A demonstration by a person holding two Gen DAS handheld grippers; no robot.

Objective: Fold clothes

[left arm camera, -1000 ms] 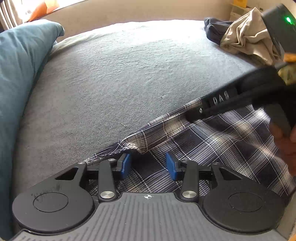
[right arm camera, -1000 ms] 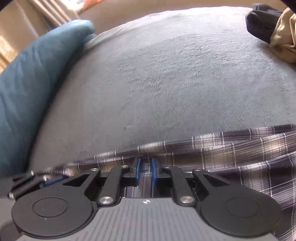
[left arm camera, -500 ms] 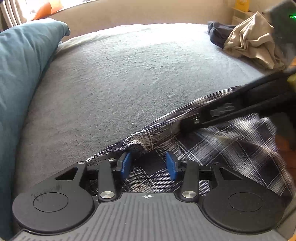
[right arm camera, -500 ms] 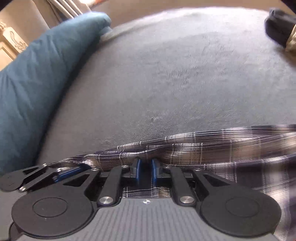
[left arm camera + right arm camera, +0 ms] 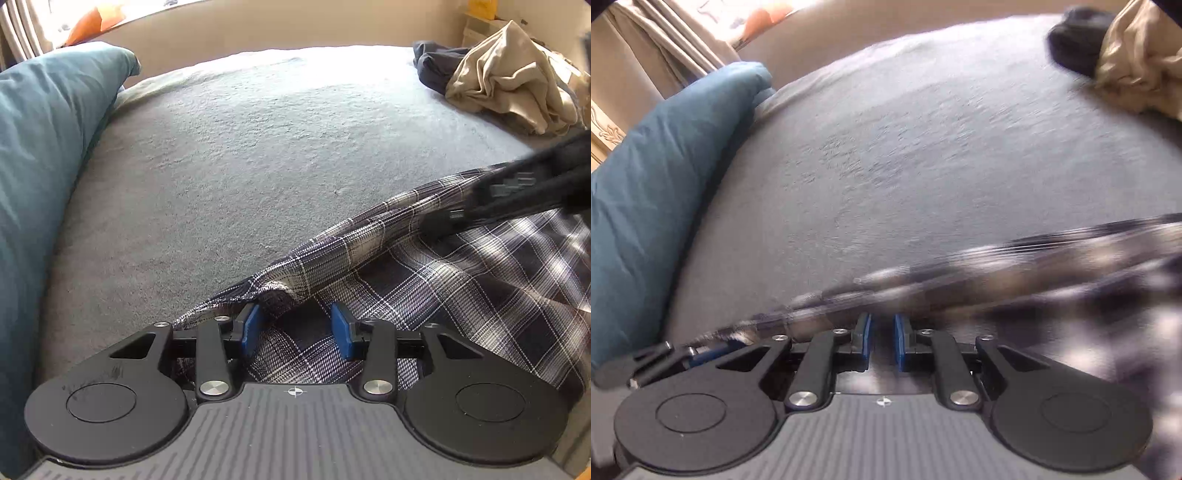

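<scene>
The right gripper, jaws nearly closed on the edge of the plaid garment, has moved rightward along that edge, drawing it taut. The left gripper stays put, jaws partly open around the near left corner, gripping nothing. The garment lies near-right on the grey bed; the edge is likely being straightened for folding.
</scene>
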